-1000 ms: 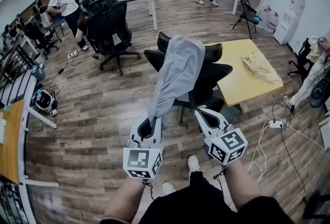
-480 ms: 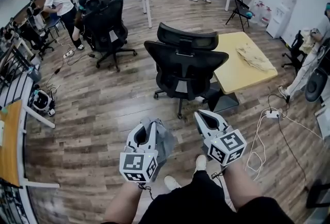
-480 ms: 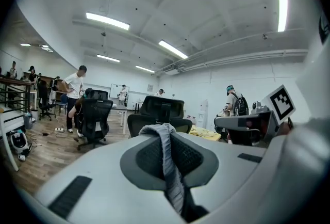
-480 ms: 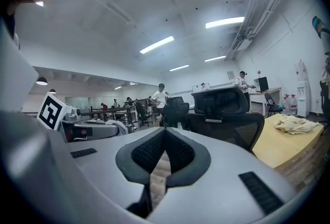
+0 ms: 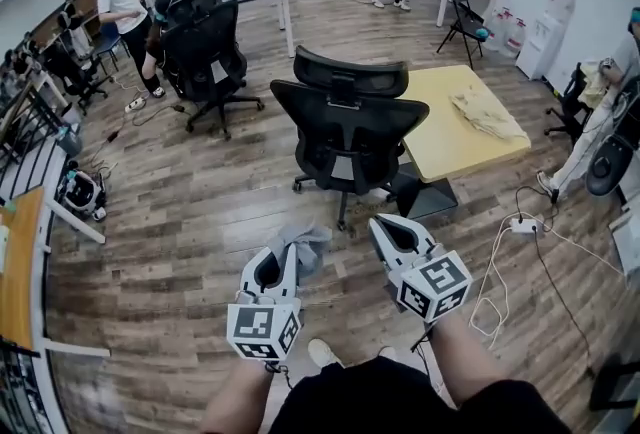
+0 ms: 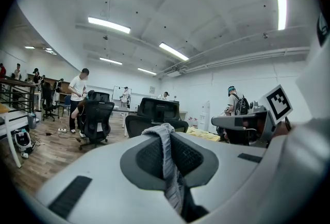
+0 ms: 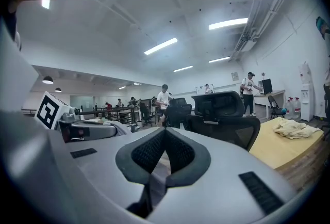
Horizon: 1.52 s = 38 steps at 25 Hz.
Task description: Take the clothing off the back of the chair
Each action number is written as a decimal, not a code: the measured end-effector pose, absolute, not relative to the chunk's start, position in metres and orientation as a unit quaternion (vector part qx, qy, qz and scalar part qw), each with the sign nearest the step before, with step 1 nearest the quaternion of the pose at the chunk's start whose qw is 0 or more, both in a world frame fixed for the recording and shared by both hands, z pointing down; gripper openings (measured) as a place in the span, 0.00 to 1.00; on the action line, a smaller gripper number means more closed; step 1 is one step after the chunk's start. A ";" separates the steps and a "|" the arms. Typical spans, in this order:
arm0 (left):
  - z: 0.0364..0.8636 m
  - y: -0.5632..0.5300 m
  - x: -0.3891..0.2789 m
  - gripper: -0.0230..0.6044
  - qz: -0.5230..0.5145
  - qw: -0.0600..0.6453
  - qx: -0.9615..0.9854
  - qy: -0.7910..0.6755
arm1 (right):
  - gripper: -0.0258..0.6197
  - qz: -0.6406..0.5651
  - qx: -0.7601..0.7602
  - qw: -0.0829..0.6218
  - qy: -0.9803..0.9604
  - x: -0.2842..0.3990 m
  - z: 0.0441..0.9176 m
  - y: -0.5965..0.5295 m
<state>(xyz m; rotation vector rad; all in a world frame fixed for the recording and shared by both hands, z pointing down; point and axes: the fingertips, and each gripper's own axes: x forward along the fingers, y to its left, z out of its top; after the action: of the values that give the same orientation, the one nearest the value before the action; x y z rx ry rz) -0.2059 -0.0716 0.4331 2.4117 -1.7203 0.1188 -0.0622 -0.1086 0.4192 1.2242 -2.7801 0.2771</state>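
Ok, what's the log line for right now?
left claw: shut on grey clothing | right claw: shut, empty | chair: back bare | clothing: off chair

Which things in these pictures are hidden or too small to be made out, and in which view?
- Head view: the grey clothing is bunched and partly covered by the left gripper, so what kind of garment it is stays unclear.
- Head view: the seat of the chair is hidden behind its own backrest.
- Head view: the pale cloth on the yellow table is too small to identify.
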 end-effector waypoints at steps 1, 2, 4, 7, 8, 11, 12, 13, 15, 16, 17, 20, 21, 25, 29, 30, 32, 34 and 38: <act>0.432 -0.070 -0.196 0.10 0.039 0.088 0.810 -0.579 | 0.06 0.089 0.396 0.047 -0.913 -0.054 0.419 -0.105; 0.431 -0.067 -0.185 0.10 0.039 0.088 0.809 -0.580 | 0.06 0.087 0.392 0.048 -0.915 -0.046 0.419 -0.101; 0.429 -0.063 -0.162 0.10 0.038 0.087 0.808 -0.581 | 0.06 0.086 0.386 0.051 -0.917 -0.028 0.418 -0.093; 0.428 -0.054 -0.128 0.10 0.038 0.089 0.807 -0.582 | 0.06 0.087 0.378 0.055 -0.920 0.002 0.420 -0.080; 0.428 -0.050 -0.116 0.10 0.039 0.089 0.807 -0.582 | 0.06 0.088 0.378 0.056 -0.920 0.012 0.420 -0.076; 0.430 -0.037 -0.087 0.10 0.044 0.091 0.807 -0.582 | 0.06 0.092 0.374 0.057 -0.921 0.038 0.424 -0.062; 0.431 -0.031 -0.079 0.10 0.046 0.092 0.807 -0.582 | 0.06 0.093 0.371 0.058 -0.922 0.044 0.425 -0.056; 0.431 -0.026 -0.072 0.10 0.047 0.093 0.806 -0.582 | 0.06 0.094 0.368 0.059 -0.923 0.050 0.426 -0.051; 0.431 -0.016 -0.059 0.10 0.048 0.093 0.806 -0.582 | 0.06 0.094 0.362 0.061 -0.925 0.059 0.427 -0.041; 0.432 -0.010 -0.053 0.10 0.048 0.094 0.806 -0.583 | 0.06 0.093 0.359 0.062 -0.926 0.063 0.427 -0.036; 0.433 -0.006 -0.048 0.10 0.047 0.094 0.805 -0.584 | 0.06 0.093 0.356 0.063 -0.928 0.067 0.429 -0.032; 0.436 0.005 -0.032 0.10 0.047 0.091 0.803 -0.587 | 0.06 0.093 0.346 0.065 -0.931 0.079 0.436 -0.023; 0.437 0.008 -0.027 0.10 0.049 0.089 0.802 -0.589 | 0.06 0.093 0.345 0.066 -0.932 0.083 0.437 -0.020; 0.441 0.016 -0.010 0.10 0.050 0.092 0.799 -0.592 | 0.06 0.095 0.341 0.067 -0.933 0.097 0.440 -0.014; 0.444 0.019 -0.001 0.10 0.051 0.094 0.796 -0.596 | 0.06 0.094 0.338 0.066 -0.934 0.107 0.442 -0.012; 0.444 0.020 0.000 0.10 0.051 0.094 0.795 -0.597 | 0.06 0.093 0.337 0.065 -0.935 0.108 0.443 -0.012; 0.444 0.022 0.003 0.10 0.051 0.093 0.794 -0.599 | 0.06 0.093 0.339 0.063 -0.934 0.112 0.441 -0.011; 0.443 0.024 0.006 0.10 0.052 0.092 0.794 -0.598 | 0.06 0.093 0.341 0.060 -0.933 0.115 0.439 -0.009; 0.440 0.028 0.009 0.10 0.055 0.090 0.795 -0.597 | 0.06 0.092 0.337 0.057 -0.935 0.118 0.438 -0.004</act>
<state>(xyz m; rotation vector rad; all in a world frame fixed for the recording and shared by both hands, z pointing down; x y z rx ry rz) 0.0095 0.0285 0.4403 2.3637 -1.7757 0.1642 0.1180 -0.0041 0.4384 1.0214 -2.8355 0.2774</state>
